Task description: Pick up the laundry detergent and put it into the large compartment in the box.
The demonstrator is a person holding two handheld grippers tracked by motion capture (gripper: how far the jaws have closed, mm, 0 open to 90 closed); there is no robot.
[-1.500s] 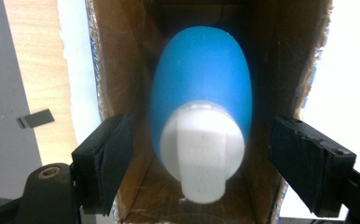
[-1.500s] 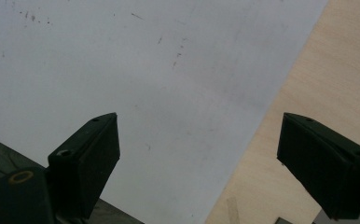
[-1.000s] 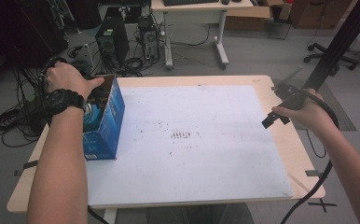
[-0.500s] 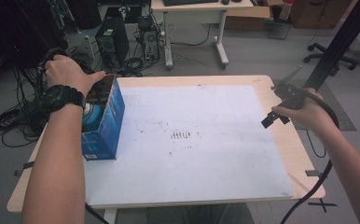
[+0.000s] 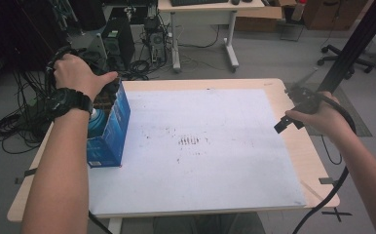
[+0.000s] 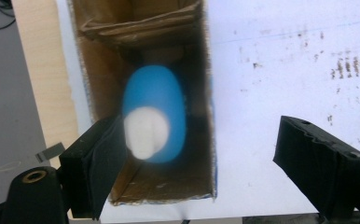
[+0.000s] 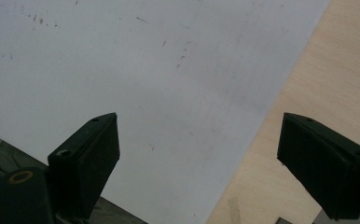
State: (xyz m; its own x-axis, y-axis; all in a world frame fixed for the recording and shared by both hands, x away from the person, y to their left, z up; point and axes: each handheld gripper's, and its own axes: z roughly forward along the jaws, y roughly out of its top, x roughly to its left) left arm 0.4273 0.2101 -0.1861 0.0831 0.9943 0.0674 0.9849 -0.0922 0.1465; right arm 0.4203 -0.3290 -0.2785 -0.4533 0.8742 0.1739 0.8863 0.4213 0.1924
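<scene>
I hold the left gripper [image 6: 199, 154] open, jaws just widened, above the blue bottle [image 6: 155, 119] in the box [image 5: 109, 127] at 9 o'clock; release looks done, withdrawal next. Right gripper [image 7: 199, 163] open, idle.

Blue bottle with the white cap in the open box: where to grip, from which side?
Come from above through the open top of the box. Close on the blue bottle across its rounded body just below the white cap; the cardboard walls block any side approach.

table [image 5: 293, 161] | white sheet [image 5: 215, 146] on top | blue box [image 5: 109, 131] at left edge
</scene>
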